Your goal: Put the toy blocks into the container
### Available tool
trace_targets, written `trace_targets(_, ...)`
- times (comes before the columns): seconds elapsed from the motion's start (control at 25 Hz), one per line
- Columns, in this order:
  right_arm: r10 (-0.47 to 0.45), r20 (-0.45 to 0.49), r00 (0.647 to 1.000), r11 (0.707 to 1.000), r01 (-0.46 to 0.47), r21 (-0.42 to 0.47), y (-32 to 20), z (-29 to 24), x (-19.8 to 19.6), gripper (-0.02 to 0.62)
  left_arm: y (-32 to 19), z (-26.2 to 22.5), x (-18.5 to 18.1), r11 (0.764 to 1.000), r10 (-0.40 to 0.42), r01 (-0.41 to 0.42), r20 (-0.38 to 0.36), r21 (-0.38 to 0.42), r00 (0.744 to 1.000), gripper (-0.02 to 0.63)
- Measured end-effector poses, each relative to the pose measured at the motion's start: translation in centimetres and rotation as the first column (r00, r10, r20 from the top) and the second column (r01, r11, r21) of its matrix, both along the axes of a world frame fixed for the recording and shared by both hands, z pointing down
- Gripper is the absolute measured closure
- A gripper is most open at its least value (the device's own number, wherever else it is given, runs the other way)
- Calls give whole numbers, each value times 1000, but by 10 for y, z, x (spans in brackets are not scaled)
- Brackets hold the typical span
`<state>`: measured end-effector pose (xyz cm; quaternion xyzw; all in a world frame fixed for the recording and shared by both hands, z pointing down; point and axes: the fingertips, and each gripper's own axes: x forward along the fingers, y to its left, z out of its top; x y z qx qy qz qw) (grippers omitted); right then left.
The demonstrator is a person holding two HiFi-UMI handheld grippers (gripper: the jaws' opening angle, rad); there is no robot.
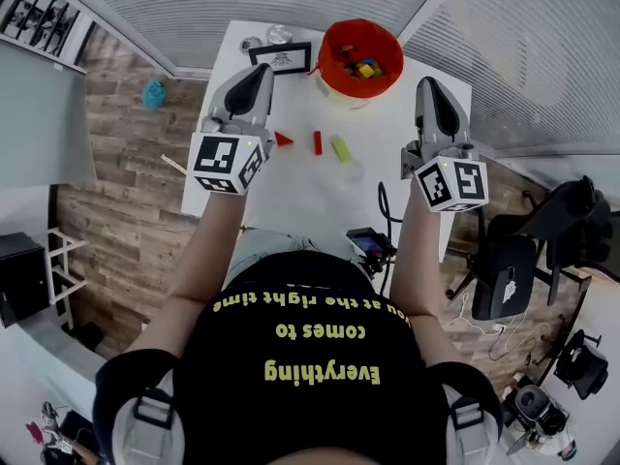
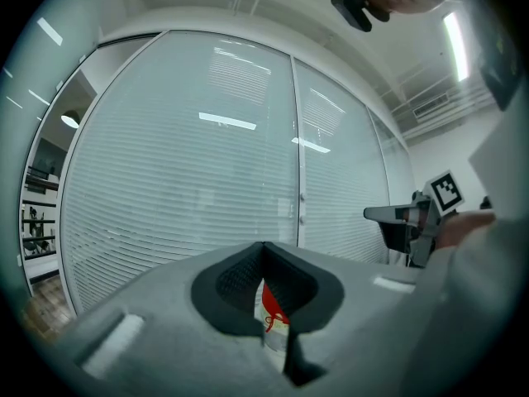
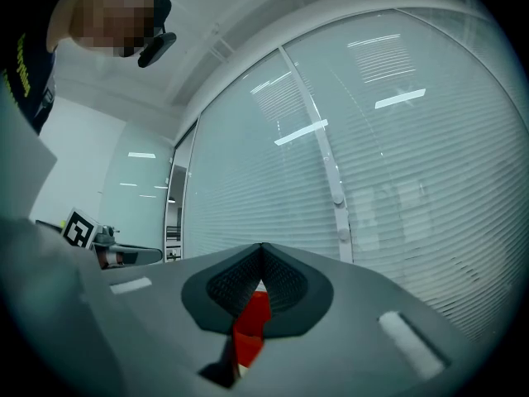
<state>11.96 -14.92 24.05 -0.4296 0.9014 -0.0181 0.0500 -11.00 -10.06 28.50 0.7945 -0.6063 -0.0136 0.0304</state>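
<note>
Next step, as I read it: pick a loose block. The left gripper (image 1: 260, 74) and right gripper (image 1: 428, 87) are both closed and empty. The red showing through each slit is prob. the bucket (image 1: 331, 71) ahead, though that's hard to confirm. Open the left jaws wide, drop straight down and square up on one block, w/o nudging the others. The red triangle (image 1: 283, 139) lies just right of the left gripper. A red bar (image 1: 317, 142) and a green block (image 1: 341, 149) lie between the two grippers on the table (image 1: 310, 201).
</note>
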Motion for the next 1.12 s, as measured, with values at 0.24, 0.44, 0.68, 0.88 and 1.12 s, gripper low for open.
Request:
trace_targets(0.24, -19, 1, 1000, 1000, 19, -5, 4, 2, -5, 589, 3, 1, 2, 1000, -3, 3, 10, 2, 1000, 607)
trace_targets(0.44, -43, 5, 999, 999, 43, -20, 8, 7, -12, 589, 7, 1, 0, 1000, -15, 15, 6, 6, 1000, 607)
trace_targets(0.68, -68, -3, 998, 997, 68, -23, 10, 8, -22, 589, 9, 4, -3, 1000, -23, 23, 4, 4, 1000, 607)
trace_targets(0.88, -123, -17, 992, 992, 122, -39, 12, 16, -41, 589, 10, 6, -7, 999, -38, 38, -2, -3, 999, 607)
trace_targets(1.12, -192, -28, 981, 980, 190, -59, 13, 29, -68, 589, 13, 15, -22, 997, -78, 78, -7, -18, 997, 607)
